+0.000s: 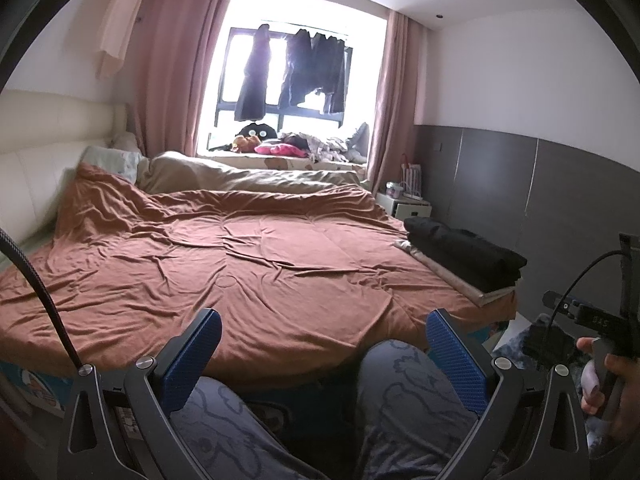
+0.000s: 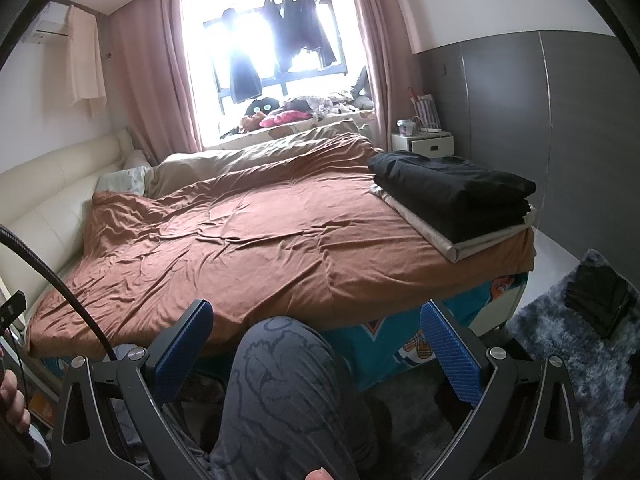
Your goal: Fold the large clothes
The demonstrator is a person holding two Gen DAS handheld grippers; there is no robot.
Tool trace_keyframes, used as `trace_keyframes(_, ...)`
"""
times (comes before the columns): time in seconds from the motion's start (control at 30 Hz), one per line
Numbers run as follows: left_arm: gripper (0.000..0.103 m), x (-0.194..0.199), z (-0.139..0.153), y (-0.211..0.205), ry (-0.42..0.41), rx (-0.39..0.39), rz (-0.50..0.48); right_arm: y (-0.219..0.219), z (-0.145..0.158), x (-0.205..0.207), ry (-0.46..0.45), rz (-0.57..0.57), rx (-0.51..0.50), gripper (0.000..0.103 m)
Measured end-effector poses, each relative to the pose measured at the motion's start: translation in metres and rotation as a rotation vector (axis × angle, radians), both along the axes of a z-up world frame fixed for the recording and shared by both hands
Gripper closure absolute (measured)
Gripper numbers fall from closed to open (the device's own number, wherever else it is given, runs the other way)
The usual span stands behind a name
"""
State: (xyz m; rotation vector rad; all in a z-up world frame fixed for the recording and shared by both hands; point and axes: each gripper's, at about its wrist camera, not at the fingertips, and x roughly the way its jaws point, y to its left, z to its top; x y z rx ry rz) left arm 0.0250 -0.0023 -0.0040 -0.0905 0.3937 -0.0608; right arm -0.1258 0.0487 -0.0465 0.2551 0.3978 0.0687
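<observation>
Reference landmark: the bed [image 1: 248,264], covered by a rust-brown quilt [image 2: 248,232].

**Tool state.** The left gripper [image 1: 324,352] is spread wide and holds nothing. The right gripper [image 2: 316,344] is likewise spread wide and empty. Both hang off the near edge of the bed, above the operator's knees, with no contact on any cloth.

**Location of the work item.** The folded black garment [image 2: 452,192] lies at the right-hand near corner of the bed, on top of a folded beige cloth [image 2: 472,240]. A second dark bundle [image 2: 600,308] lies off the bed, on the grey shag rug [image 2: 560,344] beside that same corner; what it is cannot be determined.

**Orientation.** The black garment forms a flat rectangular stack. Its long axis runs roughly along the bed's right edge, from the near corner toward the white nightstand [image 2: 424,142]. One rounded fold faces the centre of the bed.

**Hazards (judgement).**
- The stack sits close to the bed's edge. A sideways push from a finger is likely to slide it off onto the rug.
- A pinch that takes only the top layer may unroll the fold.
- A deep pinch may catch the beige cloth or the quilt beneath and drag them along.
- The cables trailing from each gripper may snag on loose fabric during a reach across the bed.
</observation>
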Motion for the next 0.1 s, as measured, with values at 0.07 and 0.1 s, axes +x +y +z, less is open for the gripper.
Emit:
trace_keyframes(0.07,0.000,-0.0022,-0.0005,0.0007,0.000,0.001,0.003,0.0007,-0.0003,-0.0008,-0.001,0.001,0.000,0.000)
trace_keyframes(0.1,0.000,-0.0033,-0.0006,0.0011,0.001,0.000,0.005,0.0013,-0.0006,-0.0018,0.000,0.003,-0.001,0.000)
